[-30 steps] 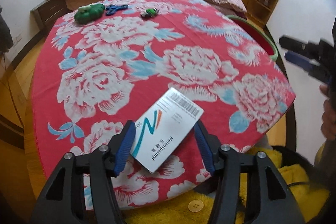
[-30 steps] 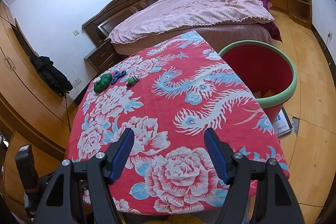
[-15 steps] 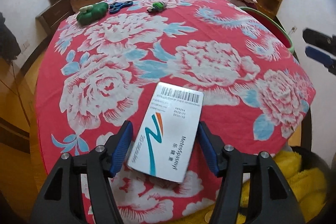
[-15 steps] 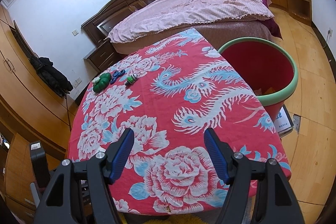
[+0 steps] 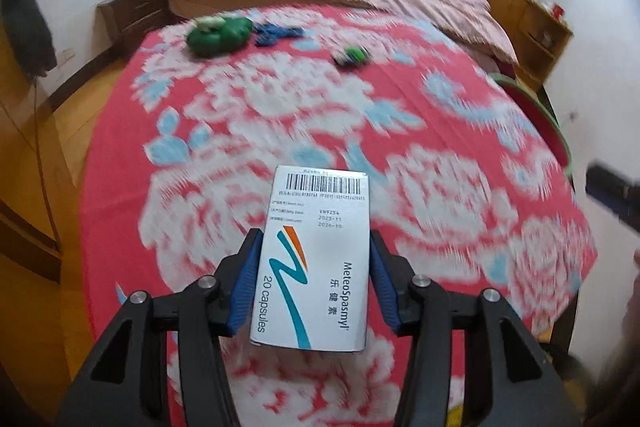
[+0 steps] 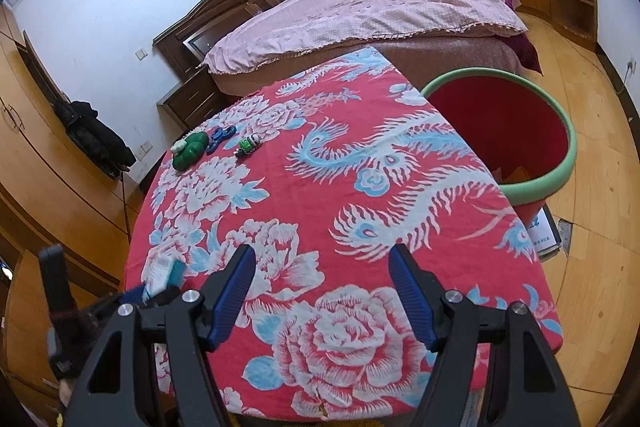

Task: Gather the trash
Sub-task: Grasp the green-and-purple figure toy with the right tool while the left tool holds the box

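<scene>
So the left gripper (image 5: 311, 281) is closing its jaws on the white medicine box (image 5: 316, 259), blue pads right at its long edges near the front-left of the bench (image 6: 400, 163); I'd squeeze square on those sides so the cardboard doesn't buckle or twist, then lift it. The right gripper (image 6: 322, 293) hangs open and empty over the cloth, with the red bin (image 6: 560, 175) beside the bench to its right. The left view is smeared, so whether the pads are really pressing yet is probably a yes, and the bin's contents are mostly hidden.

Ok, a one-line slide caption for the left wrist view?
Left gripper, jaws closing on a white capsule box above the red floral tablecloth.
</scene>
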`<state>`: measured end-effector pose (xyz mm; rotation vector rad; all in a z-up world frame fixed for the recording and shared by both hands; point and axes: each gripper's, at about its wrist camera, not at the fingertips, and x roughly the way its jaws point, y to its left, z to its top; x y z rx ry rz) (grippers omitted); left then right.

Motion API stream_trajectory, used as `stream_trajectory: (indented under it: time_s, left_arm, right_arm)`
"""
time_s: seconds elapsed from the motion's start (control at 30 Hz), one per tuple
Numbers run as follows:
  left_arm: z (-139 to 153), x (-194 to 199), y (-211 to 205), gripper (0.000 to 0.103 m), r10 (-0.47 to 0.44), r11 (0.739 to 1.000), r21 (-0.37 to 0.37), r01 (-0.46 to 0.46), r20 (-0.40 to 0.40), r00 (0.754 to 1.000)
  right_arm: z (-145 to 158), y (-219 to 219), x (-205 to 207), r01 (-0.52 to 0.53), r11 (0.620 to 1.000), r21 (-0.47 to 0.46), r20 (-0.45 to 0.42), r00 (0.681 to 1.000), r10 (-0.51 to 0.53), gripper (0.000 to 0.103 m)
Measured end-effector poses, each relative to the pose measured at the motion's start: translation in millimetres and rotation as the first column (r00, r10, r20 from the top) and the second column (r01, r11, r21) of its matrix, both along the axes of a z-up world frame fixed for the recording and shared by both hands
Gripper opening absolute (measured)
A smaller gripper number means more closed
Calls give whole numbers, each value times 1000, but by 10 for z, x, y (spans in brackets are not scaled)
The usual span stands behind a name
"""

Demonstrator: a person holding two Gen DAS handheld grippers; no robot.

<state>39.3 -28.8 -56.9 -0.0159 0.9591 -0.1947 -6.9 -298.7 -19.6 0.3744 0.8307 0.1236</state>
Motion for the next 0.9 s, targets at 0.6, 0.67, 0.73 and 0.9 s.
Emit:
stream_trajectory:
  time_s: [0.6, 0.67, 0.73, 0.9]
  left_arm:
    - [183, 917, 388, 52, 236, 970, -73, -231, 72, 969]
    - [162, 1003, 427, 52, 261, 964, -64, -256, 83, 962]
    - [132, 1082, 471, 52, 282, 959, -58, -277, 90, 955]
    - [34, 1226, 564, 52, 320, 947, -47, -317, 109, 941]
  right_arm:
    - [17, 615, 918, -89, 990, -111, -6, 996, 89, 72]
    - [-31, 723, 1052, -104, 987, -120, -20, 995, 102, 72]
    - [-92, 846, 1213, -116, 985, -132, -34, 993, 112, 72]
    - [-206, 1056, 1595, -126, 978, -164, -47, 992, 120, 72]
